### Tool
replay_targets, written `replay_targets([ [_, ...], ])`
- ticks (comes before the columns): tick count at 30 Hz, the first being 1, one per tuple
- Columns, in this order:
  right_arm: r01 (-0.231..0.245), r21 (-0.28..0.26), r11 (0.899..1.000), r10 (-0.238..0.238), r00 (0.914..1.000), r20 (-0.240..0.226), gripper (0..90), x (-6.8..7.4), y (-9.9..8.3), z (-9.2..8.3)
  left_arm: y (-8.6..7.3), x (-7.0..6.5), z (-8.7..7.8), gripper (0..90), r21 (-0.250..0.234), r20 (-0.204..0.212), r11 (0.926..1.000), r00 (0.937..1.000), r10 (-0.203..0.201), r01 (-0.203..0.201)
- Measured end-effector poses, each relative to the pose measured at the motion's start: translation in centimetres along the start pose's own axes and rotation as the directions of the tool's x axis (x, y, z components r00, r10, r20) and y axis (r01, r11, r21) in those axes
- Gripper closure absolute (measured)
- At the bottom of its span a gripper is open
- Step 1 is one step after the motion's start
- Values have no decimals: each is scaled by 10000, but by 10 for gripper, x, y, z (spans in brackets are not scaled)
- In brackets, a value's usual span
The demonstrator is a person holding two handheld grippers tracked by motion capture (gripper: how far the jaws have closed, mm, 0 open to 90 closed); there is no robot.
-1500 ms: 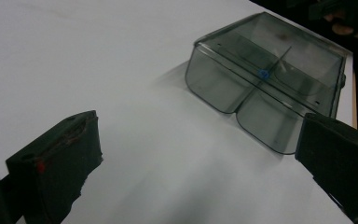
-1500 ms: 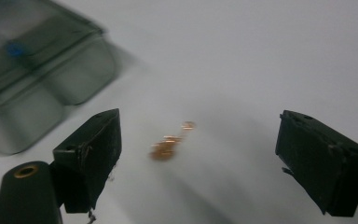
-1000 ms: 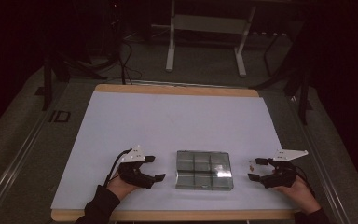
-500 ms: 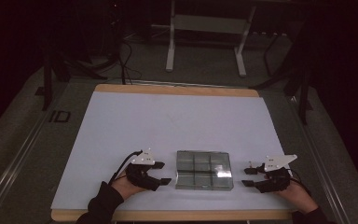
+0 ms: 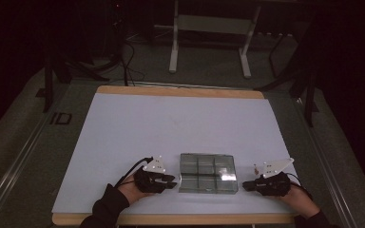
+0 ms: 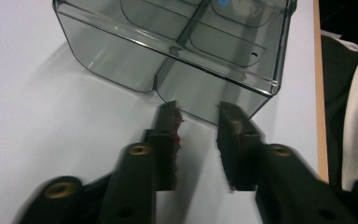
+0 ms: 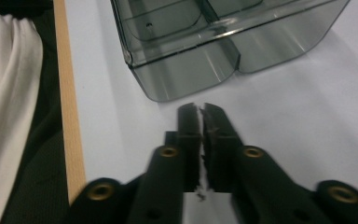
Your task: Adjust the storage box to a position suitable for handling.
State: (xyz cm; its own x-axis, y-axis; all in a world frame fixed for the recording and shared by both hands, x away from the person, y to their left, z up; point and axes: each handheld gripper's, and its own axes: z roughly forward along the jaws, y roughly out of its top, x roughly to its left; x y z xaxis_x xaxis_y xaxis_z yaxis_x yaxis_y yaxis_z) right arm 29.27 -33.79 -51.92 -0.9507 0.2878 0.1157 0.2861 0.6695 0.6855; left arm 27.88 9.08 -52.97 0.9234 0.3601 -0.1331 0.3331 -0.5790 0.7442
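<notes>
Jaws just closing: right gripper [image 7: 201, 109] pressed together, left gripper [image 6: 198, 109] nearly; organiser box [image 5: 208, 172] btwn grippers, ungripped.

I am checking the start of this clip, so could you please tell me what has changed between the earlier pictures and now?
Both grippers have edged inward toward the clear divided box, and their jaws have just been closing. The left gripper keeps a narrow gap, with nothing between its jaws; the right gripper is shut and empty. Neither has taken hold of anything. The box stayed put on the white table.
</notes>
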Motion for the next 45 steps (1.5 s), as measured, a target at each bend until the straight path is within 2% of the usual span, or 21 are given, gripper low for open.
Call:
replay_targets([
  [1,45,-20,10000,-45,10000,-66,896,1,2,1,1,-1,3,844,184,55,9998,9999,115,-116],
  [4,228,-62,9997,-228,9997,-86,898,4,5,1,3,-2,6,899,297,128,9994,9998,166,-170],
  [11,304,-245,9992,-305,9995,-67,898,6,10,3,6,-3,5,900,111,173,9998,9997,165,-167],
  [16,367,-434,9984,-374,9992,-141,899,8,13,3,9,-5,5,900,302,-32,9988,9993,375,-374],
  [25,457,-314,9985,-464,9987,-227,900,10,16,6,9,-5,2,900,76,189,9999,9997,122,-123],
  [26,457,-314,9985,-464,9987,-227,900,10,16,6,9,-5,2,900,76,189,9999,9997,122,-123],
  [27,428,-305,9986,-436,9988,-236,900,10,16,6,10,-6,1,900,40,15,9998,9998,207,-207],
  [32,396,-400,9984,-405,9989,-235,900,12,15,5,11,-5,1,900,33,46,9999,9999,97,-97],
  [34,405,-405,9984,-415,9988,-249,900,12,15,4,11,-8,0,900,76,-104,9999,9998,141,-141],
  [36,462,-416,9981,-471,9987,-208,900,13,15,4,11,-9,-1,900,60,-18,9999,9999,127,-127],
  [38,348,-597,9976,-372,9985,-402,900,12,16,3,11,-9,-2,900,61,35,9999,9999,141,-141],
  [45,466,-392,9981,-472,9988,-139,900,13,20,3,13,-8,-3,900,-154,98,9998,9999,85,-84],
])
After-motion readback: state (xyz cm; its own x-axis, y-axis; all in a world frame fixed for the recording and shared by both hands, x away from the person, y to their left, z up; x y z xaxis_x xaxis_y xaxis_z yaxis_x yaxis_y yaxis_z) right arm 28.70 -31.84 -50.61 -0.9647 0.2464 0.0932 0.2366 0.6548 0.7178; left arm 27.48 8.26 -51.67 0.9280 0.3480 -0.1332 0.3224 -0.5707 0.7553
